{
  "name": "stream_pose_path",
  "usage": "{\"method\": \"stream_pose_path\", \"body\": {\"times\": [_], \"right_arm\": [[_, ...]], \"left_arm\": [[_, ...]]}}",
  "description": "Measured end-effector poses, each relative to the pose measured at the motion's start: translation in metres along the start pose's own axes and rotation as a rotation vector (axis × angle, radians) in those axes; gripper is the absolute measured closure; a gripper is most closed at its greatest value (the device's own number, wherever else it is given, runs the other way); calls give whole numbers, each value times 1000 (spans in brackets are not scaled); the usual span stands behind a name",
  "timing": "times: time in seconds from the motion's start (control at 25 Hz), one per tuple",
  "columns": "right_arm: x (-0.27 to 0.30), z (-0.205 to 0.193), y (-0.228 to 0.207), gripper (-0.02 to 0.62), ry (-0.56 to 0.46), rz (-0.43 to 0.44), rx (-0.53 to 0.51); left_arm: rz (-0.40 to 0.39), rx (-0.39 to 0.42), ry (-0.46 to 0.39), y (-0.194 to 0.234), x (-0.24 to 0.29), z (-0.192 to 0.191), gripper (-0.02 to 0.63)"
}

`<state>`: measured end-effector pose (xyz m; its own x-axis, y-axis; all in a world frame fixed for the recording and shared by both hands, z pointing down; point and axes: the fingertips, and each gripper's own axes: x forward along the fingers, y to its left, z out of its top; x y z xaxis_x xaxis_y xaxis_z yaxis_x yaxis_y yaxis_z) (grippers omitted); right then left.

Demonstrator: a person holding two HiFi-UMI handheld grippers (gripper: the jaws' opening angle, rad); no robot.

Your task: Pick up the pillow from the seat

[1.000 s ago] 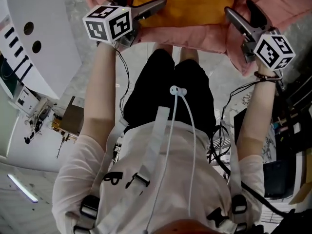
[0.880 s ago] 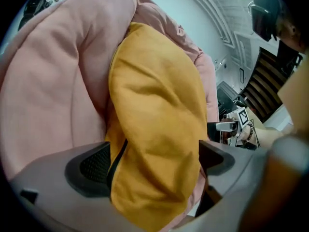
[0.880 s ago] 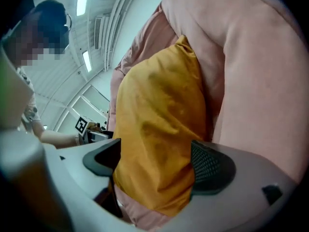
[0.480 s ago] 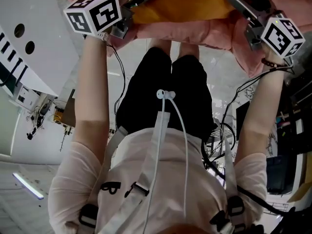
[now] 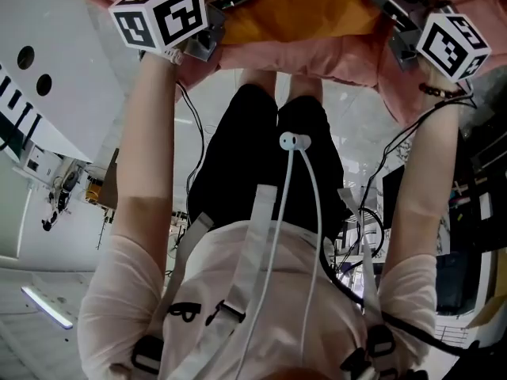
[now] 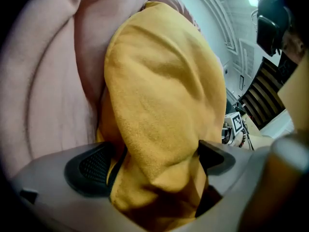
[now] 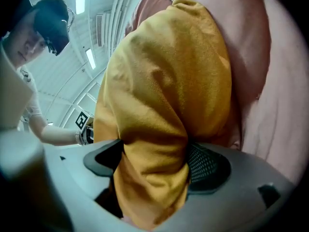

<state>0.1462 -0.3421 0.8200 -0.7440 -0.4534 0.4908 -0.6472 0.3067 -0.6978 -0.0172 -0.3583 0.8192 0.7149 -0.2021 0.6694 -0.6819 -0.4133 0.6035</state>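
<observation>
While left tongs point(image 6: 154, 166) and right tongs point(image 7: 154, 166) climb further, both stay clamped on yellow pillow point(image 6: 164, 91); lift off pink seat point(image 6: 48, 81) underway.

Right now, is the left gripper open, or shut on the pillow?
Shut on the pillow. In the left gripper view, the left gripper has bunched yellow fabric of the pillow pinched between its two jaws.

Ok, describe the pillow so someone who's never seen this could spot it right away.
Start at the pink padded seat across the top of the head view, above the person's legs. Amid its folds is the pillow, pinched at one end by the left hand-held gripper and at the other by the right hand-held gripper. It alone is mustard yellow and fleecy; everything around is pale pink.
</observation>
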Motion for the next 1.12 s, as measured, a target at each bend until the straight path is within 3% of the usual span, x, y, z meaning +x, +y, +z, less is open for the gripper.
{"method": "stream_pose_path", "body": {"times": [0.08, 0.16, 0.28, 0.4, 0.6, 0.92, 1.12], "right_arm": [[1, 0, 3, 170, -7, -6, 0], [1, 3, 4, 249, -10, -15, -16], [0, 3, 6, 387, -1, -36, -64], [-1, 9, 13, 455, 2, -62, -100], [-21, 11, 27, 479, -53, -90, -107], [-44, 20, 56, 479, -59, -100, -137], [-66, 36, 71, 477, -98, -100, -176]], "left_arm": [[7, -1, -7, 1, -2, 0, 52], [28, 17, -21, 2, -3, 3, 65], [87, 77, -34, 0, -4, 3, 234], [120, 127, -62, -3, -9, 9, 336], [121, 141, -101, -19, -21, 10, 366], [103, 114, -145, -41, -47, 13, 376], [113, 158, -206, -64, -61, 27, 377]]}}
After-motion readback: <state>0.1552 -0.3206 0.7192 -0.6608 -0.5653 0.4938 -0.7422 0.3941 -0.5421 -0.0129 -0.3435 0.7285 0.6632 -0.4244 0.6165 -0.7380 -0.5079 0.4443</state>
